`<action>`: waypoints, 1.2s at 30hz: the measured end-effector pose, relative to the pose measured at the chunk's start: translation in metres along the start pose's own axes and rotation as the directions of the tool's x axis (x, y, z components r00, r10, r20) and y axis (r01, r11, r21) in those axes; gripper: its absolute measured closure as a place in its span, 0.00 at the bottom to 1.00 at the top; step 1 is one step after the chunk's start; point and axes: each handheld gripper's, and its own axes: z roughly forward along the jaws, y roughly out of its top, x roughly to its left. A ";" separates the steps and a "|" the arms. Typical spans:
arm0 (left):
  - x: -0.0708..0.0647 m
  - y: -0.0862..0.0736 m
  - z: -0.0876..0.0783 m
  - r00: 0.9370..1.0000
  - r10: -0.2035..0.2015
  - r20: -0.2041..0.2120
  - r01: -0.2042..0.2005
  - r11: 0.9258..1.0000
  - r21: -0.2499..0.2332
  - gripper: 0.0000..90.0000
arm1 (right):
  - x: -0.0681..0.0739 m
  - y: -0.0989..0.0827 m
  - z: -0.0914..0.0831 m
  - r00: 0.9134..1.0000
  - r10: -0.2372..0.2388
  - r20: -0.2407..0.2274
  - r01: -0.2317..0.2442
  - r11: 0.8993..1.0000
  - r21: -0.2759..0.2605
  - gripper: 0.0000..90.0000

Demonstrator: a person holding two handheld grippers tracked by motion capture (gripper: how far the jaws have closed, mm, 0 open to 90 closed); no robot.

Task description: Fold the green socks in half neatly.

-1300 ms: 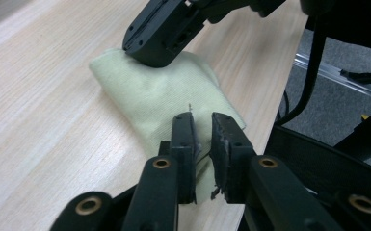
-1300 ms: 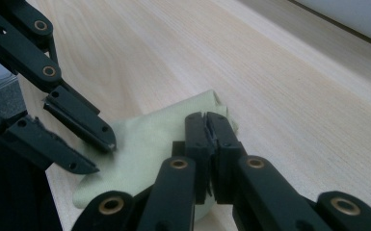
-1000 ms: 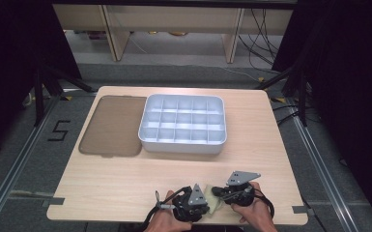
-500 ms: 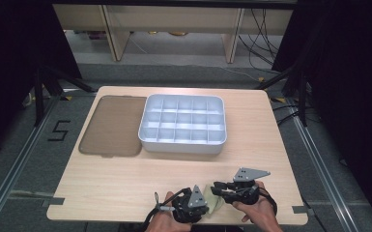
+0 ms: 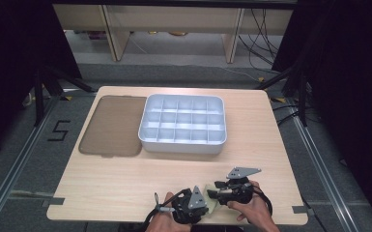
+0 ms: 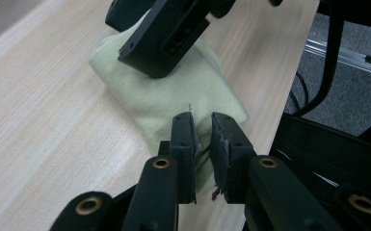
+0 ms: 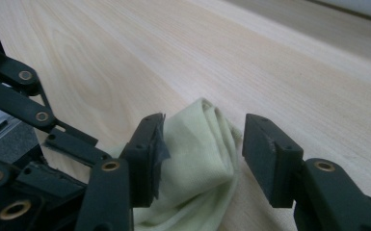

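- Cloth [image 6: 173,91], pale yellow-green and folded, lies at the near edge of the surface [image 5: 125,188], well apart from the tray [image 5: 183,123].
- Right gripper [image 7: 200,154]: fingers have just been opening; they now stand wide astride the cloth, pads clear. Judged: released.
- Left gripper [image 6: 202,144]: fingers narrow, pinching the cloth's near edge.

Both grippers are built of black plastic link arms pinned with brass-coloured rivets, ending in flat rectangular black jaw blocks; the left gripper [image 6: 201,144] shows frayed dark padding on its pads, and the right gripper [image 7: 200,159] has a loose flap of dark tape on one pad. A grey three-cornered plate is mounted on top of each gripper in the high view, and thin black cables are looped from the bodies. Bare hands are seen, the left hand [image 5: 166,220] and the right hand [image 5: 251,210]; no sleeves are visible.
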 end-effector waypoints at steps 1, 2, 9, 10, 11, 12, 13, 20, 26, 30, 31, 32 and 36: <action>0.000 0.000 0.001 1.000 -0.004 0.002 0.004 1.000 -0.005 0.88 | -0.003 0.000 0.002 1.000 -0.018 -0.013 0.018 1.000 -0.008 0.56; 0.001 0.000 0.000 1.000 0.016 0.003 -0.016 1.000 -0.002 0.88 | -0.002 0.000 0.002 1.000 0.007 -0.005 -0.007 1.000 0.011 0.56; 0.002 0.001 -0.001 1.000 0.025 0.004 -0.025 1.000 0.012 0.88 | -0.009 0.002 0.010 0.999 0.022 -0.039 -0.019 0.998 0.059 0.56; 0.001 0.000 0.000 1.000 0.012 0.001 -0.012 1.000 0.001 0.88 | -0.009 0.003 0.011 0.999 0.026 -0.047 -0.023 0.998 0.066 0.56; 0.000 0.000 0.000 1.000 -0.002 0.000 0.002 1.000 0.002 0.88 | -0.009 0.003 0.012 0.998 0.026 -0.055 -0.022 0.997 0.067 0.57; 0.001 0.000 0.000 1.000 0.014 0.001 -0.014 1.000 0.002 0.88 | -0.009 0.004 0.012 0.999 0.023 -0.045 -0.019 0.997 0.070 0.58; 0.001 0.000 0.000 1.000 0.016 0.002 -0.016 1.000 0.004 0.88 | -0.009 0.004 0.013 0.998 0.022 -0.050 -0.019 0.997 0.075 0.60; 0.001 0.001 -0.001 1.000 0.028 0.006 -0.028 0.999 0.015 0.86 | -0.011 0.004 0.015 0.994 0.066 -0.089 -0.059 0.995 0.080 0.70; 0.002 0.000 -0.001 1.000 0.023 0.014 -0.023 1.000 0.007 0.81 | -0.012 0.004 0.015 0.992 0.084 -0.095 -0.077 0.995 0.068 0.79; -0.001 0.001 -0.007 0.999 0.010 0.037 -0.010 1.000 0.015 0.73 | -0.012 0.003 0.015 0.990 0.095 -0.101 -0.090 0.995 0.054 0.81; -0.003 0.000 -0.008 0.999 -0.021 0.047 0.021 1.000 0.002 0.70 | -0.012 0.003 0.014 0.990 0.097 -0.102 -0.092 0.994 0.052 0.81; 0.000 0.000 -0.012 0.998 -0.007 0.059 0.007 1.000 0.005 0.68 | -0.013 0.002 0.015 0.988 0.095 -0.123 -0.090 0.995 0.049 0.81; 0.003 -0.007 -0.024 0.996 -0.060 0.064 0.061 0.998 -0.024 0.61 | -0.013 0.002 0.015 0.988 0.090 -0.123 -0.085 0.995 0.043 0.82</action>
